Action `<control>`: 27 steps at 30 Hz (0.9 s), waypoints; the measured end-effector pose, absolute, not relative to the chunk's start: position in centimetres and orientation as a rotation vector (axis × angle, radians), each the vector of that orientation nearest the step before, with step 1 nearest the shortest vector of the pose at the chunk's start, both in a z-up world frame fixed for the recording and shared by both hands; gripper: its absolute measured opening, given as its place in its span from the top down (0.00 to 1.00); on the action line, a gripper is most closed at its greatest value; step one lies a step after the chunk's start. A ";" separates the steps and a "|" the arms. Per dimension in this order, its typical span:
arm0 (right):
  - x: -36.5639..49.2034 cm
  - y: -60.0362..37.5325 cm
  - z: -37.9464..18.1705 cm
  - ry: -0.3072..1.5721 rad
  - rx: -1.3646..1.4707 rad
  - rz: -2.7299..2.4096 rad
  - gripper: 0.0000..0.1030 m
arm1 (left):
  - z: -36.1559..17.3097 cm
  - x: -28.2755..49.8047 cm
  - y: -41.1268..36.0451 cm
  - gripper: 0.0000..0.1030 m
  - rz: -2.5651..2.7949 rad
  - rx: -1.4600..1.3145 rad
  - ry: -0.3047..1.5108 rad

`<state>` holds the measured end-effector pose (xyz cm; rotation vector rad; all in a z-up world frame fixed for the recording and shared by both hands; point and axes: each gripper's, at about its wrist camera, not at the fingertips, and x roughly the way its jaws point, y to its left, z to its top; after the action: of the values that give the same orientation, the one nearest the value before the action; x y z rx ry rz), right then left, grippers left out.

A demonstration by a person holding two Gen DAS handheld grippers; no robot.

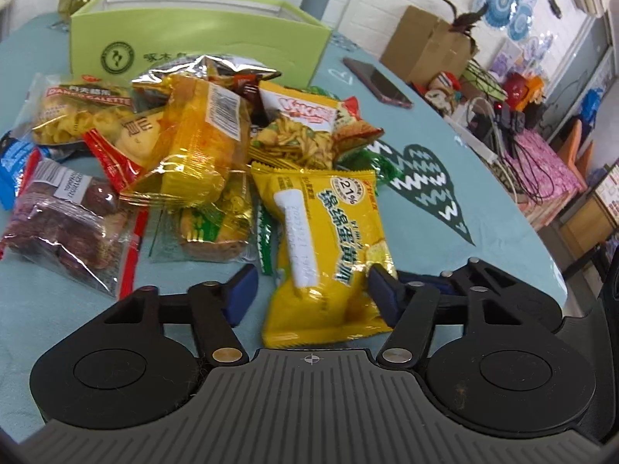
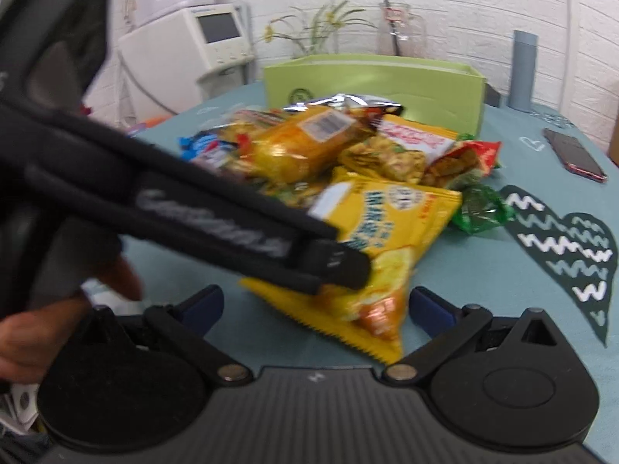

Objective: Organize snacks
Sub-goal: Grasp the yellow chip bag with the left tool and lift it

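Now we should close the left hand-held gripper (image 1: 313, 295) squarely on the yellow snack packet (image 1: 329, 255) lying on the bench (image 1: 464, 270) before the green box (image 1: 193, 38) (right pad touching, left pad apart), keeping the open, empty right hand-held gripper (image 2: 315, 305) clear.

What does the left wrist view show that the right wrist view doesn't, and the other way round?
Only the left wrist view: a clear pack of dark snacks, a cardboard box and cluttered shelves at the right.
Only the right wrist view: a white machine by the wall, and the left gripper from the side with a hand on it.
Both: the yellow packet, green box, phone.
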<state>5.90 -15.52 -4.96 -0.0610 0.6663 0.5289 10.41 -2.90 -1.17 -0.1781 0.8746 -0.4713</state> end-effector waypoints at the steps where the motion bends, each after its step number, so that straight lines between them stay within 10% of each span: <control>1: 5.4 -15.5 -4.9 0.664 -0.062 0.528 0.02 | -1.2 10.0 -2.9 0.64 -0.488 -0.177 0.878; 13: 4.8 -17.0 -3.9 0.668 -0.018 0.437 0.01 | 0.5 7.7 -1.9 0.32 -0.433 -0.105 0.801; 19: 5.6 -16.4 -5.0 0.673 -0.007 0.482 0.06 | -1.4 8.6 -2.3 0.64 -0.510 -0.128 0.852; 20: 5.4 -16.4 -4.8 0.665 -0.009 0.498 0.28 | -1.4 8.7 -2.1 0.74 -0.534 -0.154 0.858; 27: 5.6 -17.3 -2.4 0.656 0.039 0.507 0.42 | 1.0 8.0 -3.1 0.80 -0.546 -0.086 0.790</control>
<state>5.63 -17.28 -2.39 0.0392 0.6562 0.5065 7.98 -3.08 0.98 -0.0864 0.7898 -0.5464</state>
